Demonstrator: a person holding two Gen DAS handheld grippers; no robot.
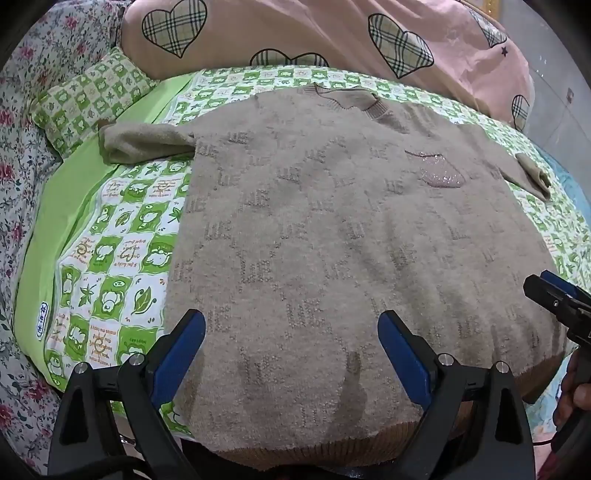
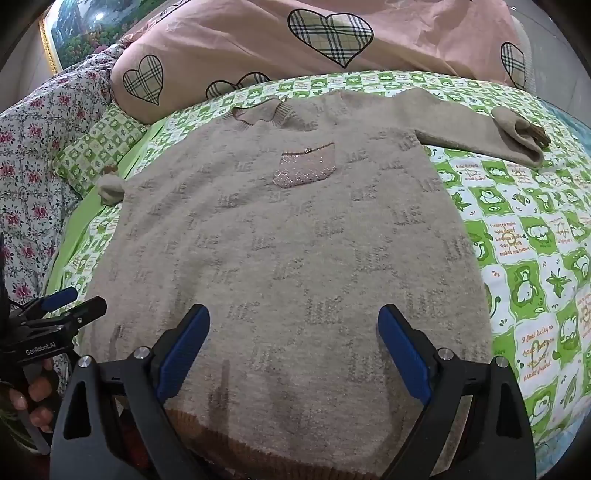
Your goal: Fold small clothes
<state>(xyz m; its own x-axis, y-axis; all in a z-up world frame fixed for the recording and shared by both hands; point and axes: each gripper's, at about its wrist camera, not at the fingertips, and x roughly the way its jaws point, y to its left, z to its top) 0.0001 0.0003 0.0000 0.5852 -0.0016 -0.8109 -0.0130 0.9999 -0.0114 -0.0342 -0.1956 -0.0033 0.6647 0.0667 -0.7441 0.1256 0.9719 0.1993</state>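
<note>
A beige knitted sweater lies flat, front up, on the green-checked bedsheet, both sleeves spread sideways. It has a small pink sparkly pocket on the chest and a brown ribbed hem nearest me. My left gripper hovers open over the hem's left half, nothing between its blue pads. My right gripper hangs open over the hem's right half, also holding nothing. Each gripper shows at the edge of the other's view: the right gripper, the left gripper.
A pink duvet with plaid hearts is bunched behind the sweater's collar. A green-checked pillow and floral bedding lie on the left. A person's hand grips the left tool's handle.
</note>
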